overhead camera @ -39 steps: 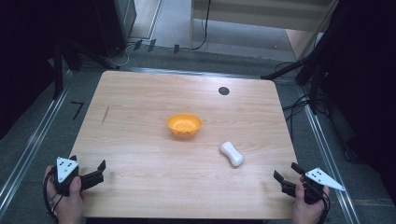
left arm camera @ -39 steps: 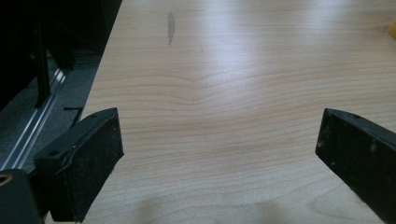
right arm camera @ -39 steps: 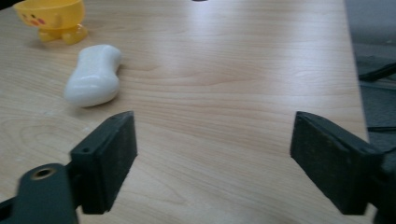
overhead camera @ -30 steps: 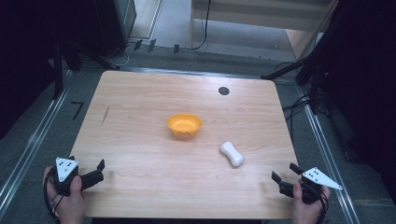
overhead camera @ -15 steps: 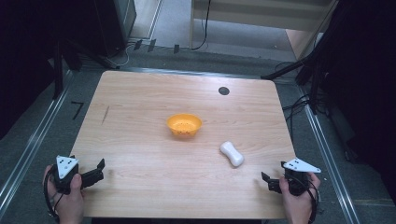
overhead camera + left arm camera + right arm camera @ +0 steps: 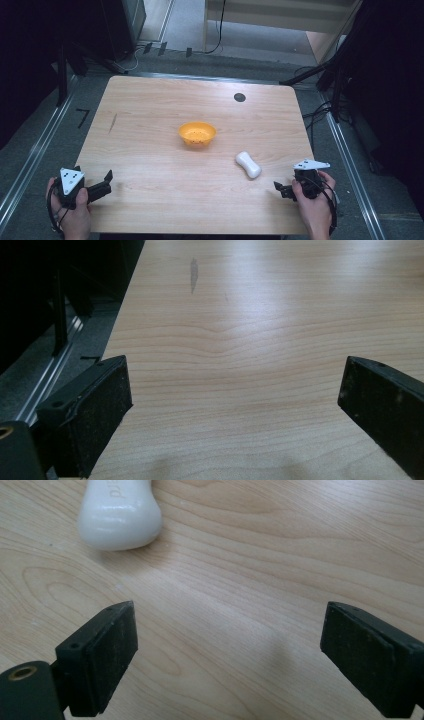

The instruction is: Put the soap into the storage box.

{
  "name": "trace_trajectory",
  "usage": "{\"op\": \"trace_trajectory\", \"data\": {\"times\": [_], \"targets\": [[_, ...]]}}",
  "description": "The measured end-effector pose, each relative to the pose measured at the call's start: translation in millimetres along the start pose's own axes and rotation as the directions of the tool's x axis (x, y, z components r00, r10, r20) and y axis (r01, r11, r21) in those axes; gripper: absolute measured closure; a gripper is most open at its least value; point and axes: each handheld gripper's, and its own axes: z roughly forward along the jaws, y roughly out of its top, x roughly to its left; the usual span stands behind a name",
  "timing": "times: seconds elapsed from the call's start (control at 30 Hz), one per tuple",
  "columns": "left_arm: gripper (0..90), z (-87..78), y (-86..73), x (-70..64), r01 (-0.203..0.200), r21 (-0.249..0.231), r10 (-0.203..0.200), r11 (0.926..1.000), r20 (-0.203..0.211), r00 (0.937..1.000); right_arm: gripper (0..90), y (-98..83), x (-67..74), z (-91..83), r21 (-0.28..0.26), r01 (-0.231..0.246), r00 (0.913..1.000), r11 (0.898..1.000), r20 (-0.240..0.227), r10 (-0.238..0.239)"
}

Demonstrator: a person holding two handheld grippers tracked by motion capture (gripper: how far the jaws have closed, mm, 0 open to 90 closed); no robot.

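Item: white bottle, small, waisted like a dumbbell, lying flat on the wooden surface, right of centre and toward the near edge. Long axis: diagonal in the high view, far end toward the orange bowl, near end toward the right near corner. Apart from the bowl, touching nothing. Right hand-held gripper: near the right near corner, just short of the bottle's near end, jaws aimed left and a little away. In the right gripper view the bottle's rounded end sits ahead and to the left of the jaw line, outside the gap, not between the pads; jaws spread wide, empty, just been opening. Left hand-held gripper: at the left near corner, well apart from the bottle, jaws wide open, holding nothing, bare wood ahead in its own view. Nearer hand: the right, by far. Judged requirement for the next move: a short advance with a swing left, jaws set across the bottle's waist rather than along its length. Change against the earlier frames: right hand-held gripper in from the surface's right edge and closer to the bottle, its top plate turned; bottle, bowl and left hand-held gripper in the same places.
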Motion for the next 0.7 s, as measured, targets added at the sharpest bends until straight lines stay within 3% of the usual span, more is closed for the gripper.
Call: {"op": "trace_trajectory", "data": {"times": [0.7], "targets": [[0.9,2.0,0.4,-1.5,-0.008,0.006,0.008,0.9999,0.004,1.0000,3.7,40.5,12.6,12.4,0.120,0.036,0.9991,0.992,-0.024,-0.034]]}}
